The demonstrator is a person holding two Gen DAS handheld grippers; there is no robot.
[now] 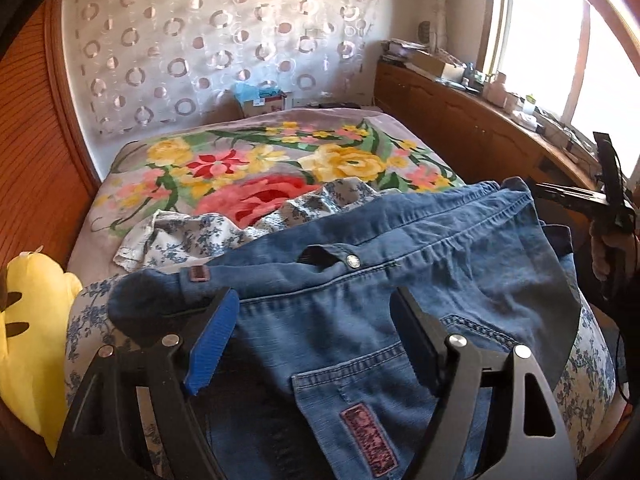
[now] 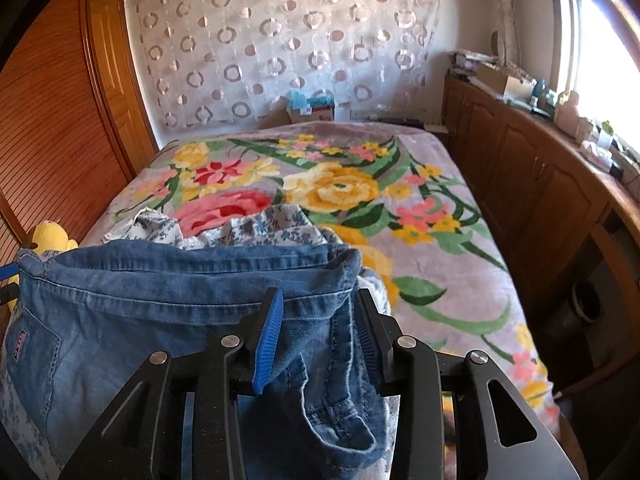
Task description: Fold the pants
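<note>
Jeans (image 1: pixel 360 280) were laid on bed (image 2: pixel 460 280), waistband toward floral shirt (image 1: pixel 180 236). Left gripper (image 1: pixel 316 320) was spread wide above jeans, nothing held. Right gripper (image 2: pixel 318 336) was parted, denim fold between pads, unpressed.

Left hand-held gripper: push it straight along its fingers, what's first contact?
Most likely the jeans. The left hand-held gripper stands open, angled down over the denim by the back pocket, with nothing else ahead. How near the fingertips are is unclear.
</note>
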